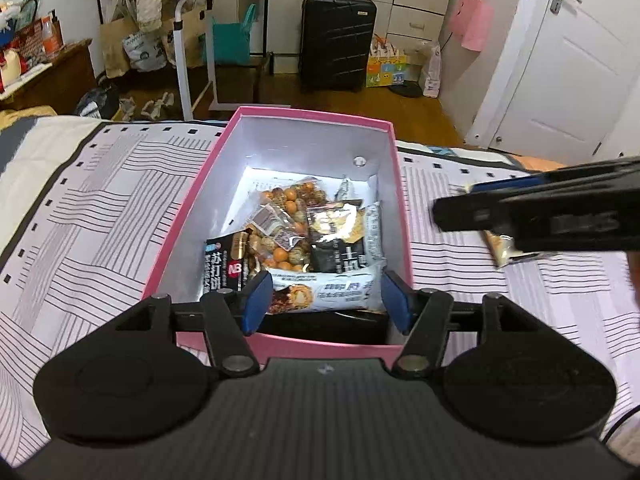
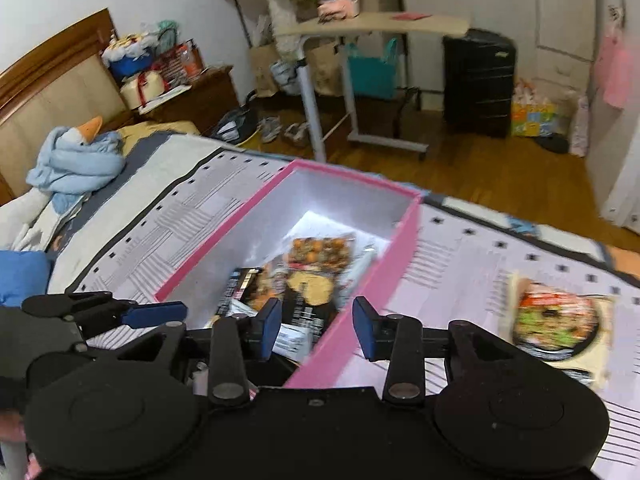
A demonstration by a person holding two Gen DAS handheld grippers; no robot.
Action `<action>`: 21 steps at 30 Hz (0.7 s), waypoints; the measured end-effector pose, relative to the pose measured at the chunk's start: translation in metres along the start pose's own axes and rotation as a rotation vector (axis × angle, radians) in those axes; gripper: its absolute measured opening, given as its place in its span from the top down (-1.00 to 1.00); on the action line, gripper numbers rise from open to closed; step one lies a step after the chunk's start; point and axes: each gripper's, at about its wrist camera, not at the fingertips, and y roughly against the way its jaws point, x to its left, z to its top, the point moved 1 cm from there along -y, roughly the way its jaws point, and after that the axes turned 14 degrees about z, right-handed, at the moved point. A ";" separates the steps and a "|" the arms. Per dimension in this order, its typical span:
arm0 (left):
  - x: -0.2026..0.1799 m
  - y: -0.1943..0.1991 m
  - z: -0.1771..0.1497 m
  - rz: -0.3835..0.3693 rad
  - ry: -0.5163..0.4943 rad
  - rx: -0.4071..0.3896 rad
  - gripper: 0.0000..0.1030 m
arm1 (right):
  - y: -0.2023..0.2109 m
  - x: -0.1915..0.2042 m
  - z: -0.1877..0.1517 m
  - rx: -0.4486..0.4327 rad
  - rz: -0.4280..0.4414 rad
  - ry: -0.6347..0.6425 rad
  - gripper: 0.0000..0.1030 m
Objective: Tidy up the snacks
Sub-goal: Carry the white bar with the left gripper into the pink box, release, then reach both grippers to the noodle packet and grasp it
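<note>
Snack sorting: both grippers hanging open over pink box on bed

L gripper (image 1: 326, 294) is hovering w/ fingers spread at near end of pink box (image 1: 394, 184), gripping nothing; white snack pack (image 1: 324, 290) is lying between its blue pads, contact unclear. R gripper (image 2: 316, 328) is hanging released, straddling box's right wall. Snack packets (image 1: 298, 220) are piling inside box. Round-print snack pack (image 2: 558, 320) is lying on bedsheet (image 1: 100, 200), right of box

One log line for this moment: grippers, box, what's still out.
left gripper: open, over pink box | right gripper: open, straddling box wall | snacks in box | noodle packet: on bedspread, outside box
</note>
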 end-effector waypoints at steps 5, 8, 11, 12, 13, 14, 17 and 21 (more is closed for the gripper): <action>-0.012 0.022 0.007 -0.061 -0.015 0.006 -0.22 | 0.052 -0.013 -0.006 -0.038 -0.044 0.009 0.05; -0.027 0.037 0.017 -0.101 -0.032 -0.016 -0.32 | 0.073 -0.030 -0.010 -0.061 -0.058 0.008 -0.03; -0.048 0.046 0.028 -0.133 -0.054 -0.043 -0.37 | 0.091 -0.056 -0.011 -0.100 -0.069 -0.040 -0.07; -0.058 0.047 0.032 -0.146 -0.070 -0.051 -0.37 | 0.096 -0.067 -0.012 -0.123 -0.090 -0.058 -0.07; -0.067 0.048 0.036 -0.165 -0.082 -0.056 -0.37 | 0.101 -0.077 -0.013 -0.140 -0.124 -0.063 -0.08; -0.075 0.047 0.039 -0.181 -0.078 -0.057 -0.37 | 0.104 -0.088 -0.014 -0.151 -0.153 -0.061 -0.09; -0.097 0.041 0.049 -0.228 -0.077 -0.053 -0.37 | 0.109 -0.121 -0.017 -0.173 -0.185 -0.095 -0.13; -0.133 0.020 0.060 -0.250 -0.097 -0.051 -0.37 | 0.105 -0.171 -0.028 -0.202 -0.181 -0.136 -0.28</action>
